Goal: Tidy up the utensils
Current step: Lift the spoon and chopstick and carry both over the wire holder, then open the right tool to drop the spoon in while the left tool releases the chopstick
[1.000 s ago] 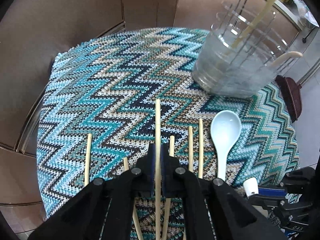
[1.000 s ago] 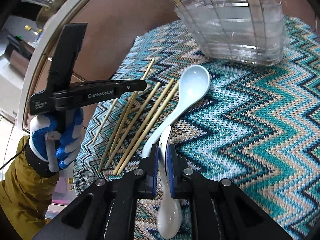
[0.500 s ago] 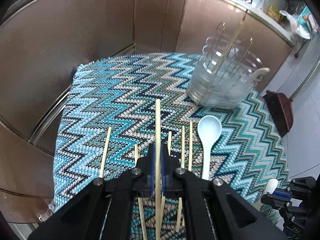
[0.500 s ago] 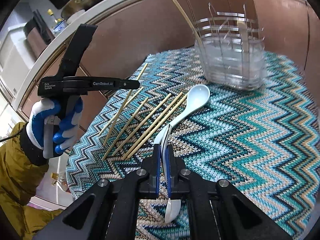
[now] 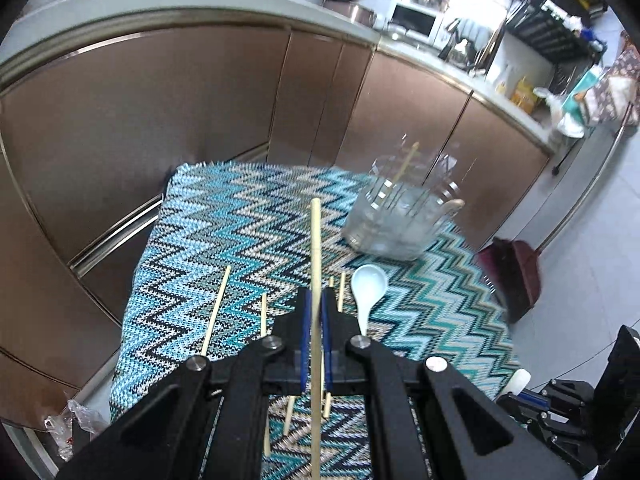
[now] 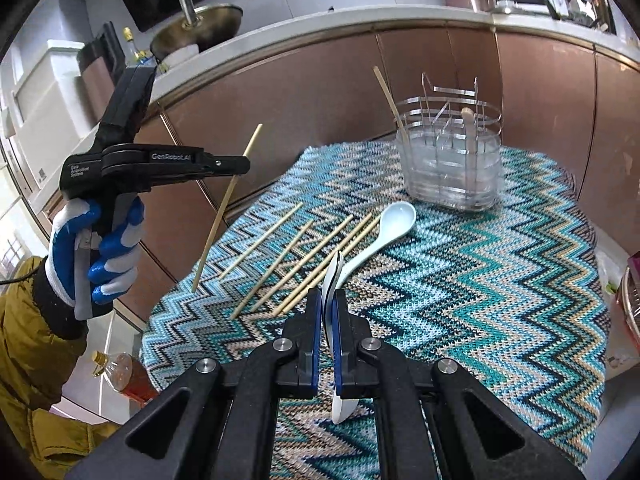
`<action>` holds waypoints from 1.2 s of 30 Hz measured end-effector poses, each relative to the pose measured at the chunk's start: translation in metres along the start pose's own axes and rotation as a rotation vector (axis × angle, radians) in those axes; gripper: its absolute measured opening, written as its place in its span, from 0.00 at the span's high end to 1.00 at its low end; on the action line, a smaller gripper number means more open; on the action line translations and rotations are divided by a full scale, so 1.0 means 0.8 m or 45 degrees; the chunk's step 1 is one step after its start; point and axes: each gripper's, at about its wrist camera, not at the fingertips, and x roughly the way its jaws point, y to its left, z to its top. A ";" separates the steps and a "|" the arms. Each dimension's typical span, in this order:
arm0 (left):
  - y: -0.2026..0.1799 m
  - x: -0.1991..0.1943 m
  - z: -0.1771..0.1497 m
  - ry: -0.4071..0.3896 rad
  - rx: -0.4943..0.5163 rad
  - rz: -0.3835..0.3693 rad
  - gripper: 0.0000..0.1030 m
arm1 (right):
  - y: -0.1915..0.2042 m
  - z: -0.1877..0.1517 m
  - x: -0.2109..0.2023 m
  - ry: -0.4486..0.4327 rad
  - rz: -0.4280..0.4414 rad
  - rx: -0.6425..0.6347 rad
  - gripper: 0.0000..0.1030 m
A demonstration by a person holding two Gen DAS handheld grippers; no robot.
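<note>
Your left hand-held gripper (image 5: 315, 334) is clamped on a single wooden chopstick (image 5: 316, 280), lifted up off the bench (image 6: 480, 280) so it hangs tilted in the air over the near left corner. Your right hand-held gripper (image 6: 328, 320) is pinching a white ceramic spoon (image 6: 334, 276) edge-on, also raised above the zigzag cloth (image 5: 240, 232). Five loose chopsticks (image 6: 308, 256) lie fanned out on the cloth, with a second white spoon (image 6: 384, 228) just to their right. The clear utensil holder (image 6: 452, 160) sits at the far side with a chopstick and a wooden-handled utensil standing in it.
</note>
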 end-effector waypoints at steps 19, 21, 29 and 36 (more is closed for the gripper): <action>-0.095 -0.058 0.084 -0.257 0.057 -0.159 0.96 | -0.016 0.094 -0.089 -0.314 -0.066 -0.046 0.95; -0.111 -0.051 0.109 -0.308 0.059 -0.182 0.96 | -0.021 0.114 -0.091 -0.356 -0.078 -0.058 0.95; -0.141 0.020 0.207 -0.470 -0.006 -0.208 0.96 | -0.062 0.213 -0.063 -0.521 -0.147 -0.122 0.95; -0.138 0.107 0.234 -0.524 -0.092 -0.144 0.96 | -0.112 0.250 0.004 -0.536 -0.172 -0.113 0.95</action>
